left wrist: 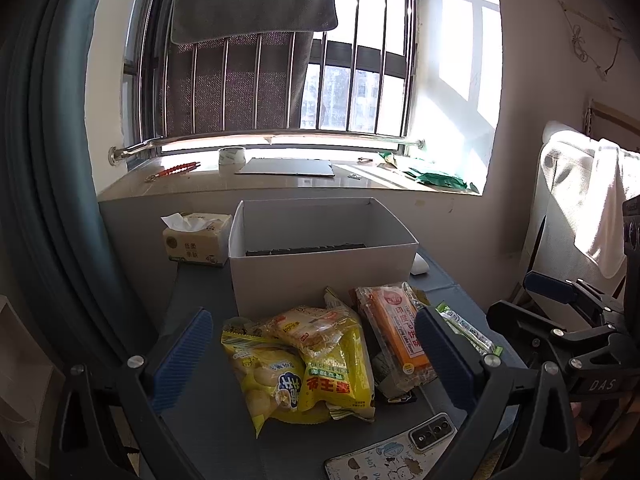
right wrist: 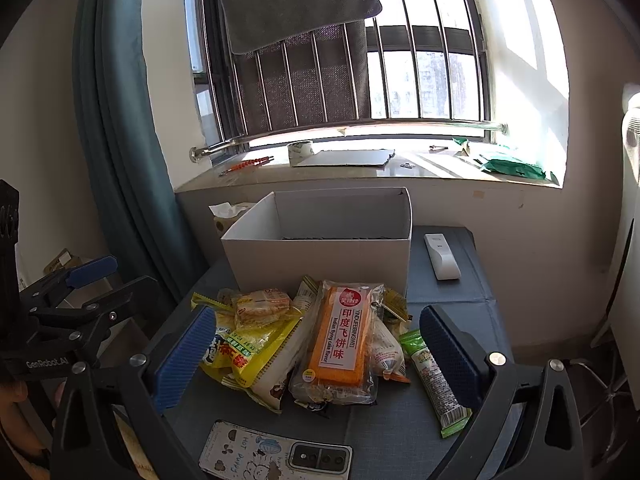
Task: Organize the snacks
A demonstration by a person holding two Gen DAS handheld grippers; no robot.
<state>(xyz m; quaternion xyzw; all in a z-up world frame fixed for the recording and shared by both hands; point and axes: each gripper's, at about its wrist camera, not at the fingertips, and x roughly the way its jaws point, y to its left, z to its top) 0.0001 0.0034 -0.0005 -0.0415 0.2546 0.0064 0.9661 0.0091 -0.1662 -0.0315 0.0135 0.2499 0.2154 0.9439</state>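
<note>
Snacks (right wrist: 312,344) are all piled in a loose heap on the blue-grey table (right wrist: 452,304), right in front of an open white cardboard box (right wrist: 320,256) that's got nothing from the pile in it.

Readable stuff: the orange pack (right wrist: 342,340) on top says "印度飞饼味", "YINDUFEIBINGWEI" and "Indian flying cake flavor" on its white label. Next to it on the right lies a slim green stick pack (right wrist: 434,380) with a barcode at the near end; the print is too small to read. On the left there's a yellow bag (left wrist: 340,376) with big red characters, upside down from this side, a yellow chip bag (left wrist: 264,380) with blue lettering, and a clear pack of biscuits (right wrist: 262,306) sitting on top.

The left gripper (left wrist: 314,354) is spread wide open, its blue ribbed pads on either side of the pile, holding nothing. Same deal with the right gripper (right wrist: 316,356): wide open, empty, framing the orange pack. "GenRobot.AI" shows on the left one's body, "DAS" on the right one's.

A phone (right wrist: 276,456) lies face down at the near edge, its cartoon case reading "HOT PUPPY". A white remote (right wrist: 442,256) sits right of the box, and a tissue pack (left wrist: 196,240) with Chinese print sits left of it.
</note>
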